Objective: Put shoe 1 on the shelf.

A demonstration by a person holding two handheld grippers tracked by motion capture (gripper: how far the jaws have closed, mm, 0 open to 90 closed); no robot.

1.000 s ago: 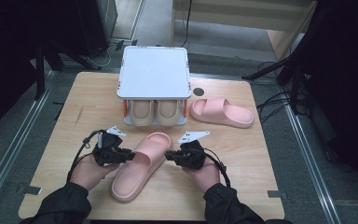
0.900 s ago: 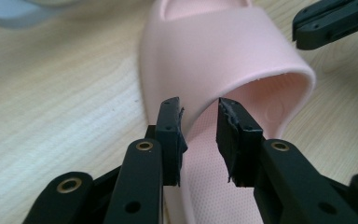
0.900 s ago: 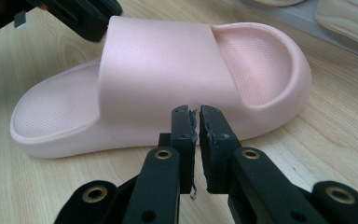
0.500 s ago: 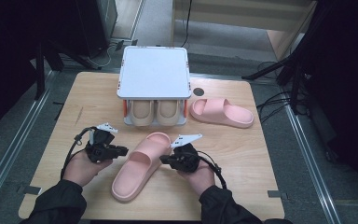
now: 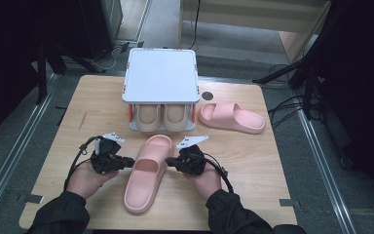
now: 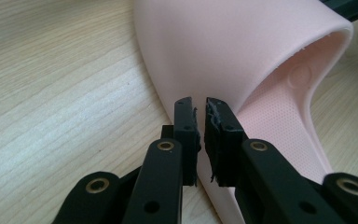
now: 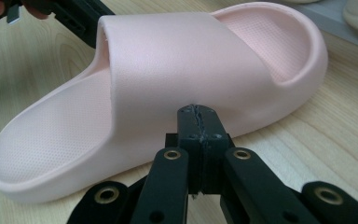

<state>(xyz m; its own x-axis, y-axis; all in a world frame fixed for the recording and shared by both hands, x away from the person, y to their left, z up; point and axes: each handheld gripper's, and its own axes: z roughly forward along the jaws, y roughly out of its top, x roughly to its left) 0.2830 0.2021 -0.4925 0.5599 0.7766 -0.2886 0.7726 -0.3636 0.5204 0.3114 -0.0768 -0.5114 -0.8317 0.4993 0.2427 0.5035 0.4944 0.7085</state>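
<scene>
Dark surroundings ring a pale wooden table; metal rails run along the floor either side of it; cables trail off at the far right.

Near slipper, pink, lies sole-down at the table's near middle, heel towards the person, toe end pointing at the rack; slightly angled, heel leaning to the person's left.

Left gripper, held in the person's left hand, points its tips at the slipper's left flank; in the left gripper view its jaws stand almost together, a thin slit between the pads, nothing between them; tips sit just at the slipper's side wall, under the strap; touching or a hair apart, cannot tell.

Right gripper, held in the right hand, comes at the slipper's right flank, opposite the left; in the right gripper view its jaws are pressed pad to pad, no gap, gripping nothing; tips lie against or just short of the strap's outer side; contact not certain.

Rack, white flat top, stands at the table's far middle; beige pair sits on its lower level, side by side.

Second pink slipper lies just right of the rack, lengthwise across the table, well apart from both grippers; small dark disc on the tabletop just behind it.
</scene>
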